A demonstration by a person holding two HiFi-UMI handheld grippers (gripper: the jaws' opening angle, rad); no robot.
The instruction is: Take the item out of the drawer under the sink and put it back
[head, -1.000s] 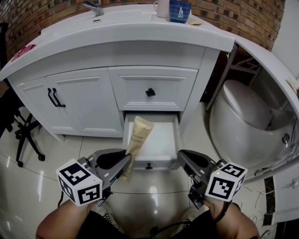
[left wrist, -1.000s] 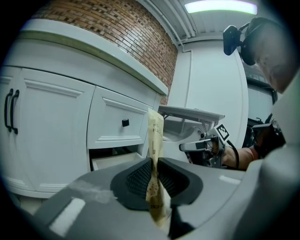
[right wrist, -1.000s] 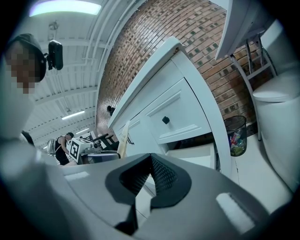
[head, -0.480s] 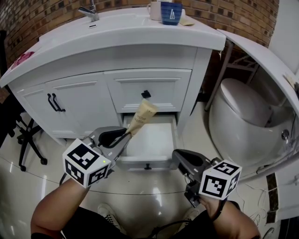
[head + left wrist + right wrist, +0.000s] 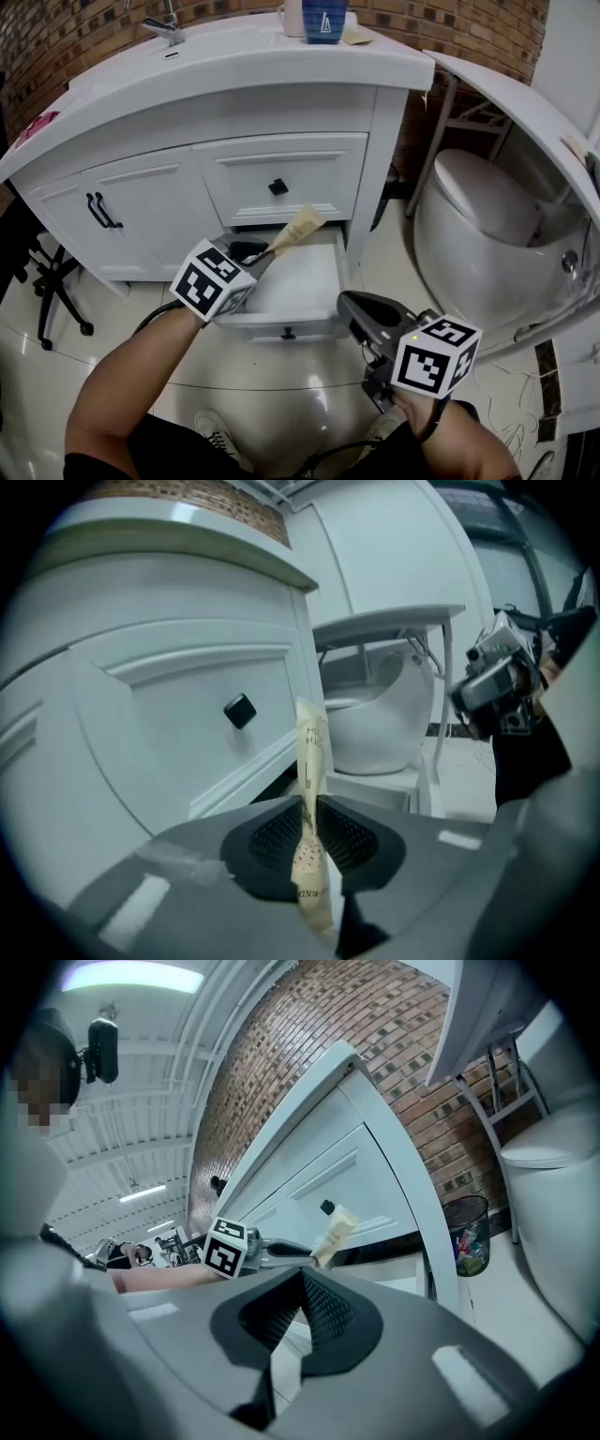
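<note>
Cream plastic tube (image 5: 314,747): I'd judge it light, squashy and a bit slick, best pinched across its flat faces. My left gripper (image 5: 311,803) has it that way, jaws narrow and just eased open a touch, pads still on it. Free end pokes up over the open drawer (image 5: 281,323). Right gripper (image 5: 300,1274) closed, empty.

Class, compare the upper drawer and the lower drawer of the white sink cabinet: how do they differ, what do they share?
The upper drawer is shut flush with the cabinet; the lower drawer is pulled out. The upper drawer shows only its panelled front; the lower drawer shows its white inside. Both are white with a small black knob.
</note>
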